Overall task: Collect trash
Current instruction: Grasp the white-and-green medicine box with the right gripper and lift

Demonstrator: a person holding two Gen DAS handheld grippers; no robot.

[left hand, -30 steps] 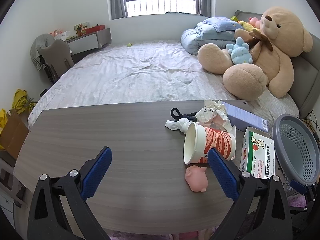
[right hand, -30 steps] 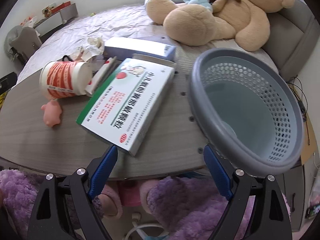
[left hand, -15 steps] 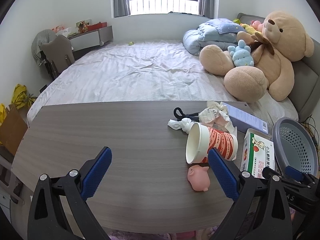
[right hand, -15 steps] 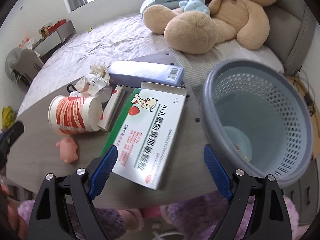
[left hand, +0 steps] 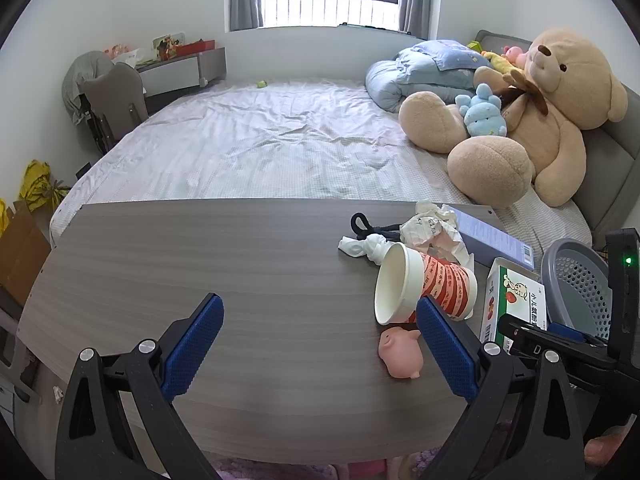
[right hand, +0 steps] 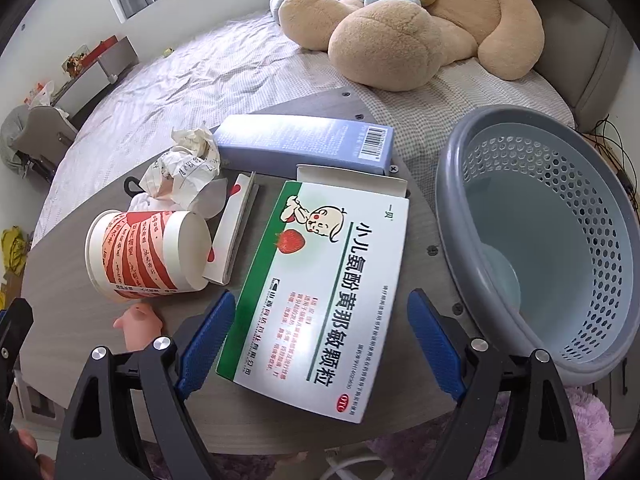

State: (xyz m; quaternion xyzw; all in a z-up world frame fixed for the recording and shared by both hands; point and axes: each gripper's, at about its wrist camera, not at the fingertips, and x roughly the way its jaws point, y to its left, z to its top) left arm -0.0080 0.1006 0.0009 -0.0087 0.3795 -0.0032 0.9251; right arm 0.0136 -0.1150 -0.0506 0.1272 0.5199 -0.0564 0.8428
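Right wrist view: the right hand-held gripper (right hand: 316, 336) hangs wide open astride the near end of the white-and-green medicine box (right hand: 324, 284) lying flat on the tabletop (right hand: 60, 264), just left of the grey basket (right hand: 452, 184). Left hand-held gripper (left hand: 320, 344) gapes empty over bare wood, the tipped paper cup (left hand: 420, 288) near its right finger.

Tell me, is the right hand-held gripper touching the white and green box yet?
Cannot tell. In the right wrist view the open right hand-held gripper straddles the box, but no gap or contact shows plainly.
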